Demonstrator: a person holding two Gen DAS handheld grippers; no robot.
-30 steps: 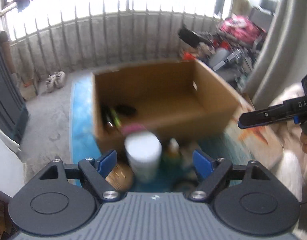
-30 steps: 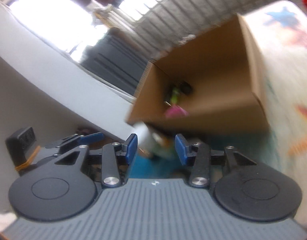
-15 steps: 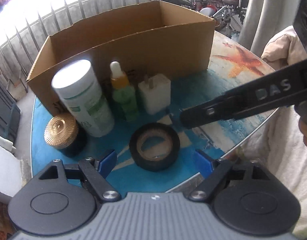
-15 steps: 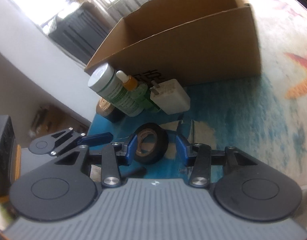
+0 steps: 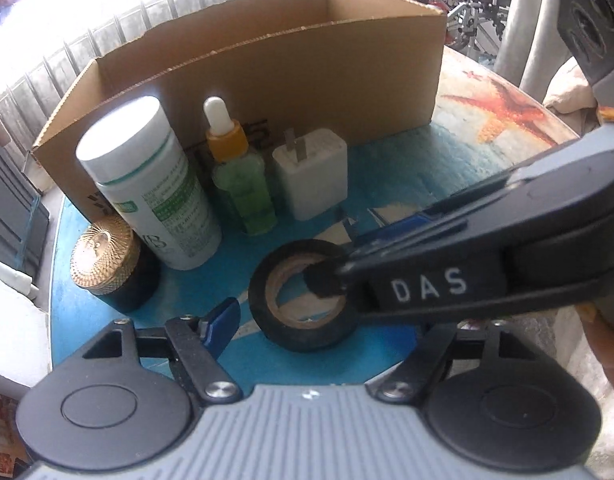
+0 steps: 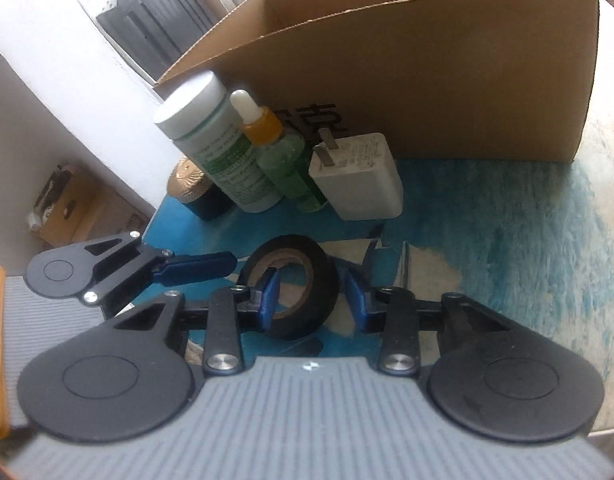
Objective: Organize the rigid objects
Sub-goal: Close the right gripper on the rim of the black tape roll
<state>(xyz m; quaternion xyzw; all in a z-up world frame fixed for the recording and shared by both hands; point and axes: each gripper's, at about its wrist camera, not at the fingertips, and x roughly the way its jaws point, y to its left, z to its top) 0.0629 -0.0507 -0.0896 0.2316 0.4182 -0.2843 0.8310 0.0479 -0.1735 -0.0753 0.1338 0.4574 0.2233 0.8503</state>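
Observation:
A black tape roll (image 5: 303, 336) (image 6: 323, 280) lies flat on the blue sea-print table (image 5: 427, 168), in front of a cardboard box (image 5: 307, 72). My right gripper (image 6: 313, 300) straddles the roll's right wall, one finger inside the hole and the other outside. Its jaws are closing, and its pads do not press on the wall. My left gripper (image 5: 327, 314) hangs low over the roll's near side, its jaws closing with the roll just ahead between them. Its right finger is hidden under the right gripper. One of its fingers (image 6: 195, 268) points at the roll's left edge.
Against the box wall stand a white bottle (image 5: 147, 184), a green dropper bottle (image 5: 239, 176) and a white charger plug (image 5: 311, 172). A gold-lidded black jar (image 5: 107, 264) sits near the table's left edge. A person's hand (image 5: 611, 344) is at the right.
Both grippers have dropped from above the box to the tape roll. The right gripper's finger has gone into the roll's hole. Both pairs of jaws have narrowed.

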